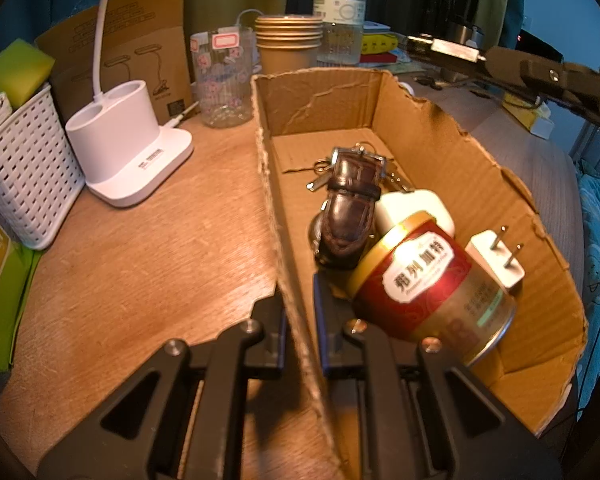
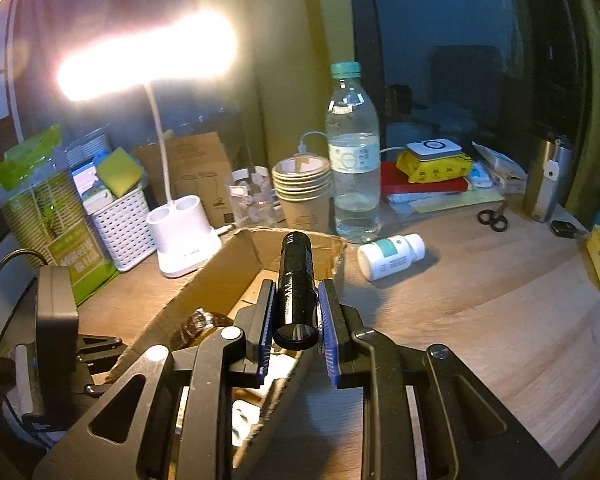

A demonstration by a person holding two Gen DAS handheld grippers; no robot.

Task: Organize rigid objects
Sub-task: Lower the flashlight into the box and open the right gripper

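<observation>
My left gripper (image 1: 300,312) is shut on the left wall of an open cardboard box (image 1: 278,240), one finger on each side of the wall. Inside the box lie a red and gold tin (image 1: 424,280), a brown leather watch (image 1: 348,208), keys (image 1: 320,172), a white plug adapter (image 1: 496,258) and a white object (image 1: 416,210). My right gripper (image 2: 296,312) is shut on a black flashlight (image 2: 294,288) and holds it above the box (image 2: 204,280), lens toward the camera. A white pill bottle (image 2: 392,256) lies on the desk right of the box.
A white desk lamp base (image 1: 128,148) and a white basket (image 1: 24,176) stand left of the box. Paper cups (image 2: 304,192), a water bottle (image 2: 352,160), a glass (image 1: 224,80), scissors (image 2: 494,218) and a steel flask (image 2: 548,180) stand behind. The lamp head (image 2: 148,56) shines brightly.
</observation>
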